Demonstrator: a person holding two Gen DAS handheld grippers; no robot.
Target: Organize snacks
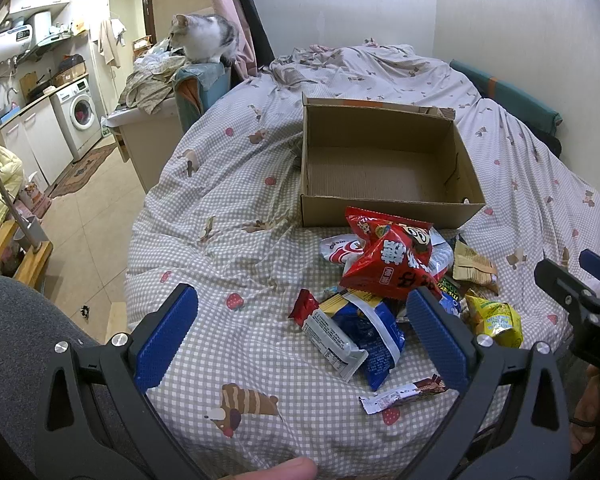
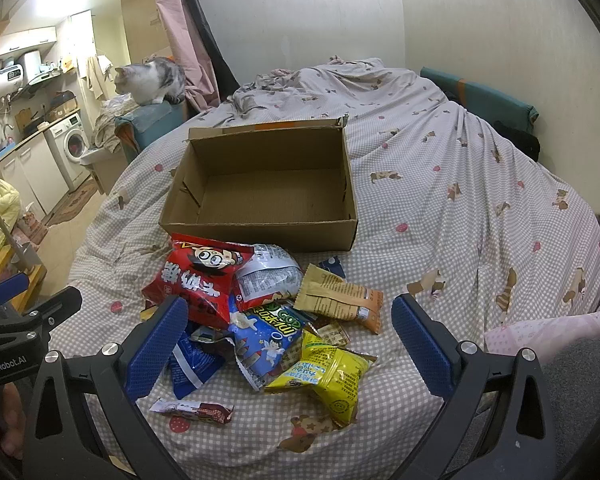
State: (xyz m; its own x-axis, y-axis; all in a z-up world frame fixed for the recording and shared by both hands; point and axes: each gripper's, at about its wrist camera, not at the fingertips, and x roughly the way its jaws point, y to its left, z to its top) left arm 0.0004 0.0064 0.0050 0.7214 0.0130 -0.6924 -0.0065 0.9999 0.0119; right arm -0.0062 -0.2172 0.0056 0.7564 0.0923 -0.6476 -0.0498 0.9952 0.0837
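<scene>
An open brown cardboard box (image 1: 384,208) (image 2: 260,232) stands empty on the bed. Just in front of it lies a heap of snack packets: a big red bag (image 1: 392,264) (image 2: 196,276) on top, a blue bag (image 1: 376,336) (image 2: 268,340), a yellow bag (image 1: 496,320) (image 2: 332,372), a tan packet (image 2: 340,296) and a small wafer bar (image 1: 404,394) (image 2: 196,410). My left gripper (image 1: 302,334) hovers open over the left side of the heap. My right gripper (image 2: 290,338) hovers open over the heap, holding nothing.
The checked bedsheet (image 1: 240,248) (image 2: 460,208) covers the whole bed. A cat (image 1: 204,38) (image 2: 150,80) sits on a pile at the back left. A washing machine (image 1: 80,116) and cupboards stand along the left wall. A wall (image 2: 480,20) runs behind the bed.
</scene>
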